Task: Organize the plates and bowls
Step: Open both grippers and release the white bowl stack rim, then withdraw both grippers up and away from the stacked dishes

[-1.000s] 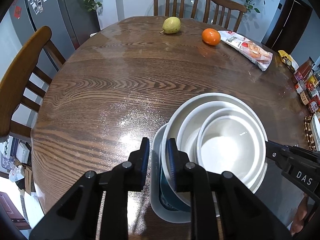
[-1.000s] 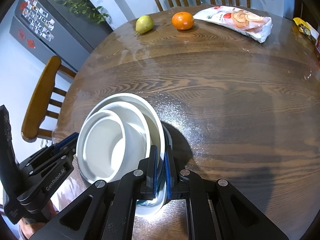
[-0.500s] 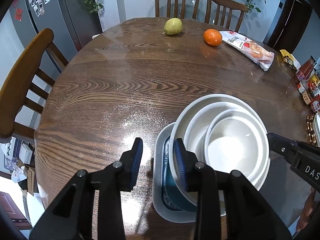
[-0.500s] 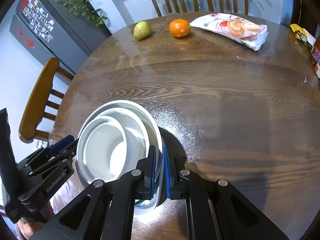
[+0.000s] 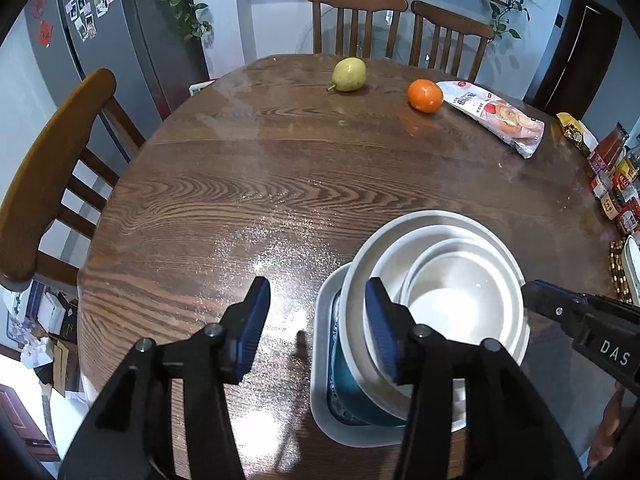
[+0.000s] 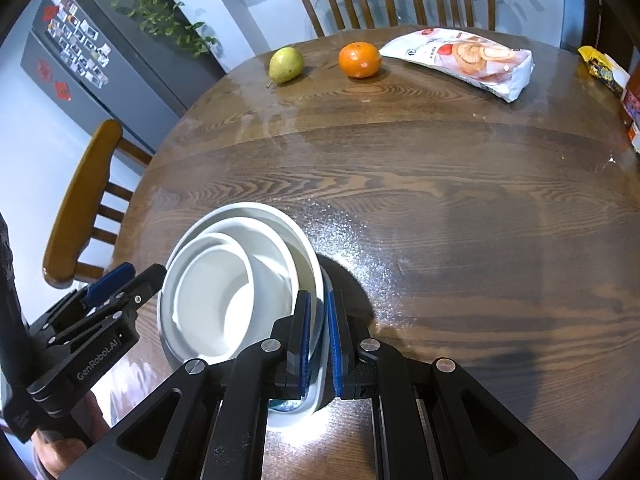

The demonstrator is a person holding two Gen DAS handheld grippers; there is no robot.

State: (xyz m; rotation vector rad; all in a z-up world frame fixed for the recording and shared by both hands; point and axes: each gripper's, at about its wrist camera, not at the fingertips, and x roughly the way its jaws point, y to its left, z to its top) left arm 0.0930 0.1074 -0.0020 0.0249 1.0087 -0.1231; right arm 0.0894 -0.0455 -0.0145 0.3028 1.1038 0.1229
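Three white bowls sit nested, the largest [image 5: 436, 218] [image 6: 248, 209] outermost and the smallest [image 5: 460, 300] [image 6: 212, 300] innermost. They rest in a teal patterned bowl [image 5: 348, 384] on a white plate [image 5: 319, 360] [image 6: 288, 420] near the table's front edge. My left gripper [image 5: 318, 324] straddles the stack's left rim. Its jaws are opening, one pad out over the table and the other inside the large bowl, neither pressing. My right gripper [image 6: 318, 340] is shut on the large bowl's right rim. Its fingers [image 5: 560, 308] show at the stack's right side in the left wrist view.
At the far side of the round wooden table [image 5: 240, 200] lie a pear [image 5: 350, 74], an orange [image 5: 425, 95] and a snack bag [image 5: 496, 118]. Jars and packets [image 5: 616, 184] line the right edge. Wooden chairs [image 5: 48, 184] stand at the left and back.
My left gripper's jaws have spread from a narrow hold on the stack's left rim to well apart. The right gripper stays shut on the rim, and the stack has not shifted.
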